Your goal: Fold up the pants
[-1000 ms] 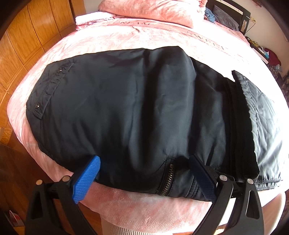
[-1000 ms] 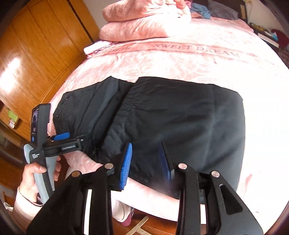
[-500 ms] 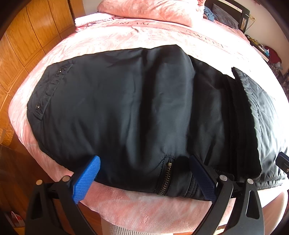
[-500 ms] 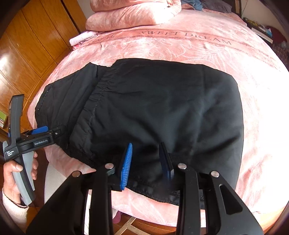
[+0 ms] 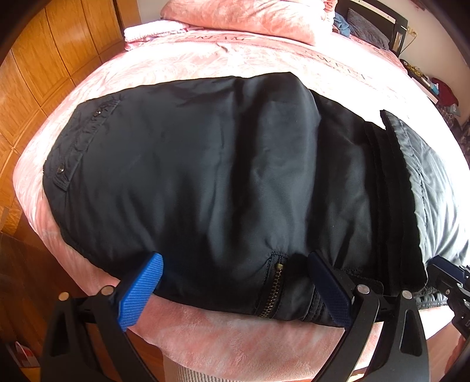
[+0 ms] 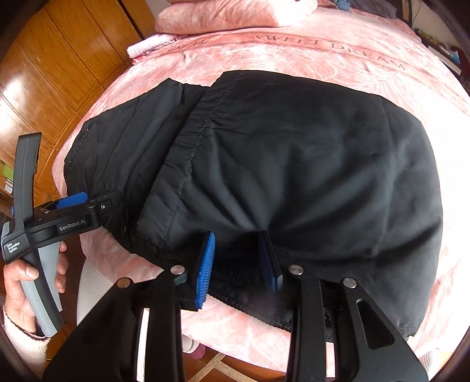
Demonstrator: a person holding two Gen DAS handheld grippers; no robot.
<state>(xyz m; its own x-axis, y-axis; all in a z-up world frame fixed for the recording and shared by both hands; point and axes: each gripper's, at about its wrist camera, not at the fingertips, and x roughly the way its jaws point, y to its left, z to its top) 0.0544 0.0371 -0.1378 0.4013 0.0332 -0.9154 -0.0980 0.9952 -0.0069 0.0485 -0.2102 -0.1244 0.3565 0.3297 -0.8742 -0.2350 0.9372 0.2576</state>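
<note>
Black pants (image 5: 205, 182) lie folded on a pink bed (image 5: 205, 61), near its front edge. A zipper (image 5: 271, 289) shows at the near hem in the left wrist view. A lifted flap with an elastic band lies over the right part (image 6: 308, 176). My left gripper (image 5: 235, 289) is open wide, its blue fingers straddling the near edge of the pants by the zipper, holding nothing. My right gripper (image 6: 238, 260) is partly open at the near edge of the flap, with fabric between its fingers but not pinched. The left gripper also shows in the right wrist view (image 6: 73, 205), held by a hand.
Pink pillows (image 6: 235, 14) and a folded white cloth (image 5: 152, 29) lie at the bed's head. A wooden wardrobe (image 5: 35, 58) stands on the left. Clutter sits on a shelf at the far right (image 5: 434, 85). Dark wooden floor (image 5: 26, 264) lies below the bed edge.
Both grippers have moved closer to the pants' near edge. The right gripper has come into the left wrist view at the right edge. Jaw openings look unchanged.
</note>
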